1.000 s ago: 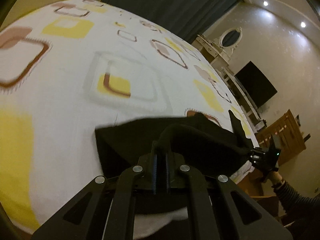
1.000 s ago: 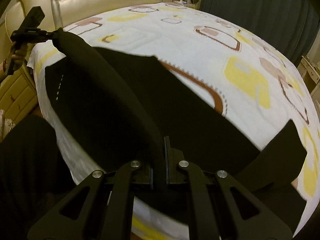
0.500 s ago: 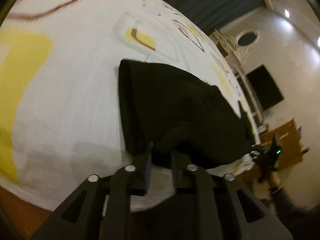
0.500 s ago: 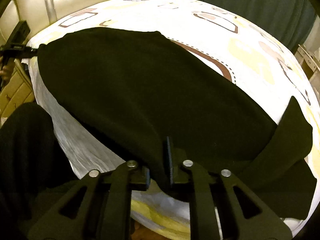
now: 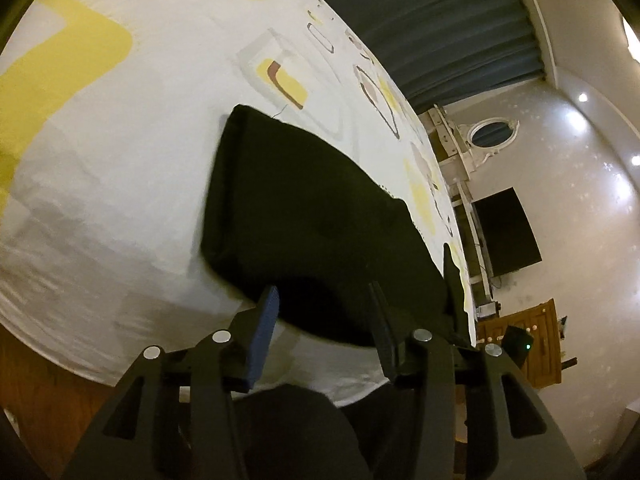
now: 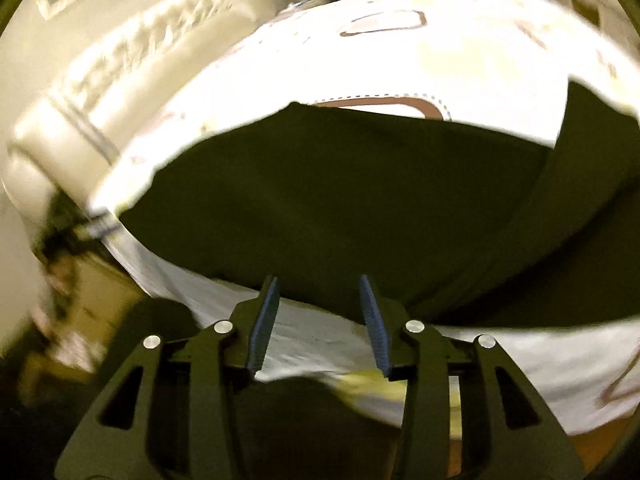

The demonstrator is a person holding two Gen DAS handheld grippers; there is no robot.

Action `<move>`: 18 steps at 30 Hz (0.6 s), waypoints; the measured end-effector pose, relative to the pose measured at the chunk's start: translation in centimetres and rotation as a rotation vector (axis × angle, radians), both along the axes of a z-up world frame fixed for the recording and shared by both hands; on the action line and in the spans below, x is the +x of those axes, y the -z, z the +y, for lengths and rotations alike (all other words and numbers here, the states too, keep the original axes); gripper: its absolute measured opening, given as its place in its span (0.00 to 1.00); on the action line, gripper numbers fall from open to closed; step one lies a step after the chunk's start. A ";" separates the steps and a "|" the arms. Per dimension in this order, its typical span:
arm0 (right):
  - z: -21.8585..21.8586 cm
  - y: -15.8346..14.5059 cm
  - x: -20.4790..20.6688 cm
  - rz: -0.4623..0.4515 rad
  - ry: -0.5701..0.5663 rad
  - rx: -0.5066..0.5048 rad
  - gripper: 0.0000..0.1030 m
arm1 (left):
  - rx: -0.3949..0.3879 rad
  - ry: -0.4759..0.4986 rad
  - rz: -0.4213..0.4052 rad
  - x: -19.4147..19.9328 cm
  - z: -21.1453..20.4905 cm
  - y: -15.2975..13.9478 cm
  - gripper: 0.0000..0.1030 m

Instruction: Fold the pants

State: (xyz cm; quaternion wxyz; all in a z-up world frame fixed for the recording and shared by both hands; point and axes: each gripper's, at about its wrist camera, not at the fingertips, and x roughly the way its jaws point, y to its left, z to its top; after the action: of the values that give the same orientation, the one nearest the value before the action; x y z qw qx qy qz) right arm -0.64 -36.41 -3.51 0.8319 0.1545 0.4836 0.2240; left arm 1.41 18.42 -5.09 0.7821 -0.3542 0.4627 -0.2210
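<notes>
Currently both grippers gape empty: left gripper and right gripper at near hem of black pants; long axis runs left-right between them.

left wrist: low at bed edge, facing across | right wrist: same, blurred | shared: pants

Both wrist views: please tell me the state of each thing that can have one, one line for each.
black pants: lying on the bed, folded over, free of both grippers.
left gripper: jaws open, holding nothing, at the near edge of the pants.
right gripper: jaws open, holding nothing.
bedsheet: spread over the bed.
curtains: drawn shut.
television: screen dark.
</notes>
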 end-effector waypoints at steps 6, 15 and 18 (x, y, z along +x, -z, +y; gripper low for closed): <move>-0.6 0.9 -0.1 0.065 0.065 0.128 0.48 | -0.001 -0.030 0.050 1.2 -0.8 0.9 0.45; -1.2 1.0 -0.3 0.101 0.156 0.252 0.49 | 0.078 -0.067 0.038 1.8 -1.2 1.3 0.39; -1.5 0.7 -0.3 0.089 0.162 0.244 0.50 | 0.185 -0.074 0.036 2.4 -1.4 1.4 0.17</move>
State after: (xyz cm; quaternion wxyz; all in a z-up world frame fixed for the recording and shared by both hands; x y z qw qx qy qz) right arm -0.91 -37.87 -4.22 0.7999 0.3028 0.4752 0.2062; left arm 3.81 17.05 -6.47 0.8106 -0.3015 0.4816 -0.1418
